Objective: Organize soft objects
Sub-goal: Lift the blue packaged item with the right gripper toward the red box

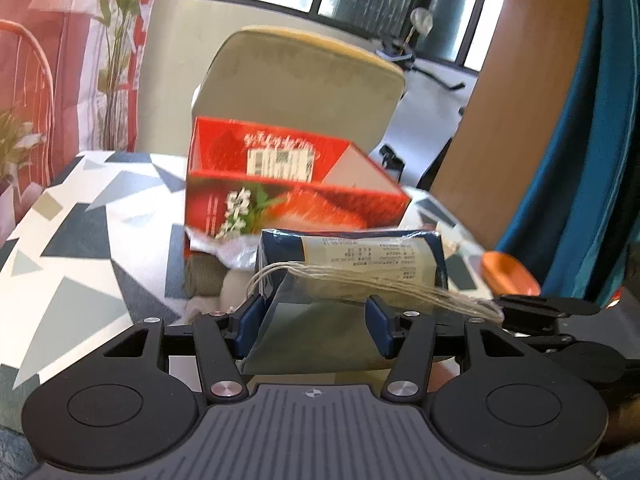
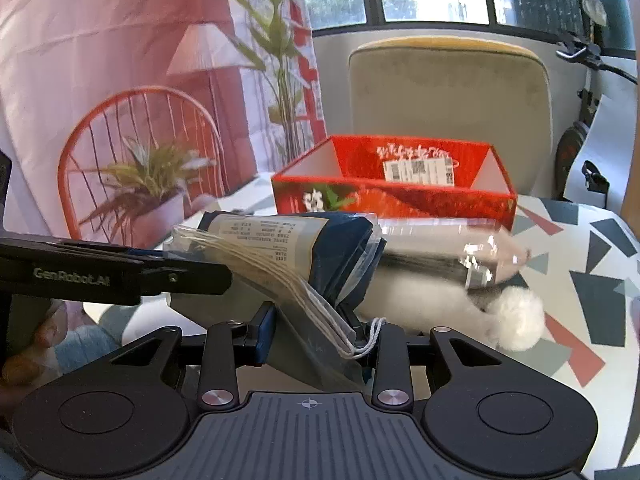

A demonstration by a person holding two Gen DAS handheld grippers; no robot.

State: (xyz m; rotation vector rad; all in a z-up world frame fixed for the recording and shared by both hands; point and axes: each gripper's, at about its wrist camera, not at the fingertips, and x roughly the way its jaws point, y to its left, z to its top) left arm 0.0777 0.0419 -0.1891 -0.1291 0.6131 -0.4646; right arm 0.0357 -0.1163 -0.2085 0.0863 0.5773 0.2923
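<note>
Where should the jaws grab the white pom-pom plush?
The plush lies beside the clear plastic pack on the patterned tablecloth. Grip the round fluffy end, probably from above and the right: it protrudes free there, while the pack crowds its left side.

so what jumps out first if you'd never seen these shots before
The red box stands open-topped at mid-table on the patterned tablecloth, in front of a beige chair. Nearer the cameras, a clear bag with a dark blue packet inside sits between the jaws of both the left gripper and the right gripper. A white fluffy toy lies to the right of the bag.
</note>
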